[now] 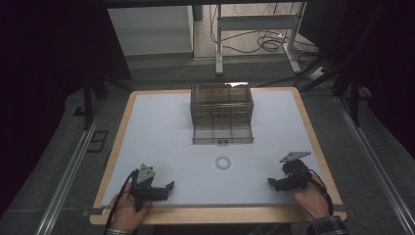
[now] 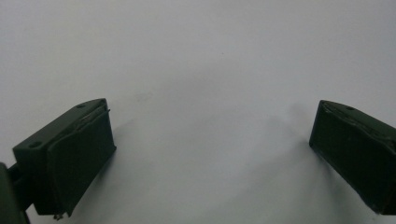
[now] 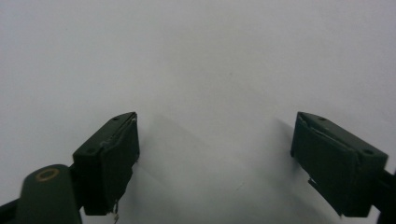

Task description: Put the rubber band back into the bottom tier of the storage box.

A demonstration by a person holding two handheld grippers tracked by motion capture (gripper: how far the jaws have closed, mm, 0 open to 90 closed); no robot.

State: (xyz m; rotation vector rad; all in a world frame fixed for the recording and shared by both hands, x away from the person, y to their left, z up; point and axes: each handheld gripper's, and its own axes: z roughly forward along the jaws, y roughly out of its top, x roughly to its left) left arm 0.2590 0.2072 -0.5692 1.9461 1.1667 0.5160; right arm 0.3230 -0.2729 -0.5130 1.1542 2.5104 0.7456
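Bench (image 1: 161, 127): white top with a light wooden edge, seen from above.

Left claw (image 1: 170, 186): rests low at the near left corner of the bench, held in the person's left hand (image 1: 128, 211), pointing toward the bench's middle. In the left gripper view its two black jaws stand wide apart over bare white surface, nothing between them. Released.

Right claw (image 1: 270, 182): rests at the near right corner, held in the person's right hand (image 1: 308, 196), pointing left toward the middle. A grey three-cornered plate (image 1: 294, 156) sits on top of it. In the right gripper view the jaws are also spread, somewhat narrower than the left pair, with only white bench between the pads. Released, gripping nothing.

White ring (image 1: 223, 162): small, lies flat on the bench between the two claws, slightly farther from the person than either. It is well apart from both; neither claw touches it.

Drawer box (image 1: 221, 103): clear smoky plastic, stands at the far middle of the bench. Its lowest drawer (image 1: 223, 133) is pulled out toward the person and lies open, with dividers visible inside. Contents cannot be made out. The ring lies just in front of this open drawer, not touching it.
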